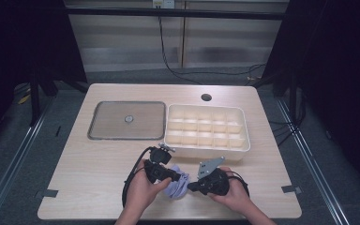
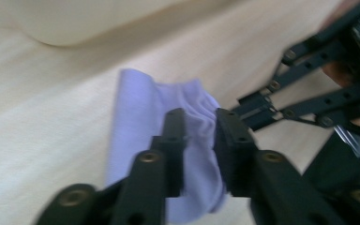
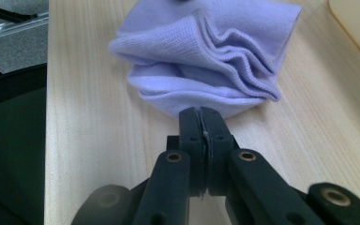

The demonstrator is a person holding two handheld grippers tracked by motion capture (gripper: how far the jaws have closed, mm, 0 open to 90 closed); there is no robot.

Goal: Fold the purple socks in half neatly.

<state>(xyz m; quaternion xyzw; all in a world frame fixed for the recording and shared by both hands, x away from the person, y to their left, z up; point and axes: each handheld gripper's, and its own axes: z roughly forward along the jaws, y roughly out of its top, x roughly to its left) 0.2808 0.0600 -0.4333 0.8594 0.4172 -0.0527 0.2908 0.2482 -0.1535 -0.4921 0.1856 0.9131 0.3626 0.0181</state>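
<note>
A pale wooden table (image 1: 89,173) stands in a dim room with dark curtains at both sides, and one lilac cloth (image 1: 177,184) lies bunched near its front edge, between the person's two hands. In the right gripper view the cloth (image 3: 206,56) is gathered into several soft folds that fan out from a pinched corner, its rolled edges running away from the camera toward the far side of the table.

The right gripper (image 3: 200,123) has its two jaws pressed together on that near corner of the cloth, a thin line of fabric caught between the pads. The left gripper (image 2: 200,123) comes at the cloth (image 2: 136,122) from the other side; its jaws sit narrowly apart with a ridge of fabric bunched between them, though the blur leaves it unclear whether the pads truly press on it. In the high view the two grippers, left (image 1: 177,177) and right (image 1: 190,187), meet over the cloth, nothing lying between them and it.

Beyond the cloth, near it but not touching, sits one cream compartment tray (image 1: 207,147) with three rows of small cells. To its left, just beside it, lies one flat grey lid (image 1: 104,133) with a small round knob (image 1: 129,119) at its centre. Farther still, a round hole (image 1: 206,97) opens in the table top
</note>
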